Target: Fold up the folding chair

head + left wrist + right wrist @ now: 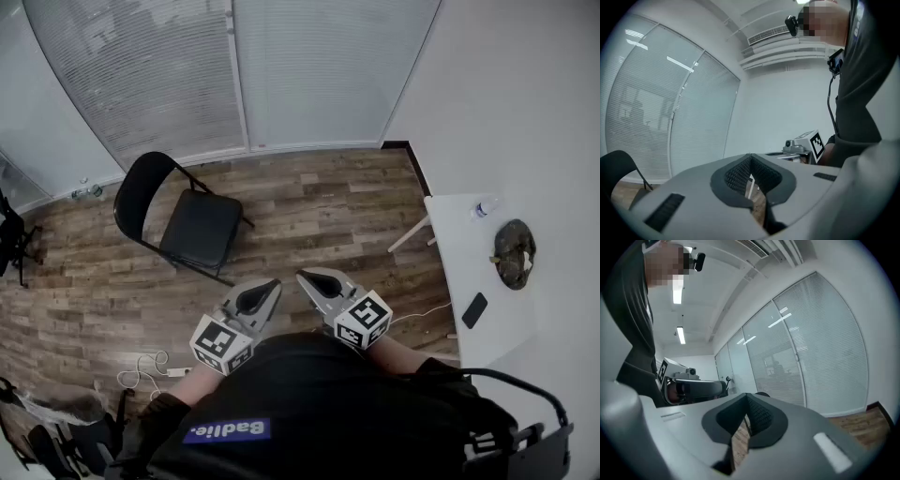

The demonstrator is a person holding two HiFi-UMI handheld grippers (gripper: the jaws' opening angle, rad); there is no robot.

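Currently nothing is gripped; left claw [265, 289] has its jaws pressed together, pads meeting at the tip with nothing between them, as its own view confirms [750, 156]; right claw [746, 396] is the same, jaws together and empty. In the head view both sit low in the centre, close to the person's torso, the right claw [307, 278] just beside the left, tips angled toward each other but apart; both point roughly level, out across the room.

Chair [187, 220] is black and unfolded; it stands on the wood floor [328, 202] with its seat flat and its backrest on the left side; it is ahead of the claws and to their left, well apart from both, touching neither; the left claw is the nearer one. Behind it runs a glass wall with blinds [150, 75]. The left gripper view catches only the dark curved back of the chair [616, 171] at the far left edge, off the jaw line.

A white surface [459, 272] stands at right, well apart from the chair; on it are a bottle [484, 207], a dark rounded item [515, 253] I can't identify, and a phone [474, 310]. A white cable [150, 368] lies on the floor at lower left.
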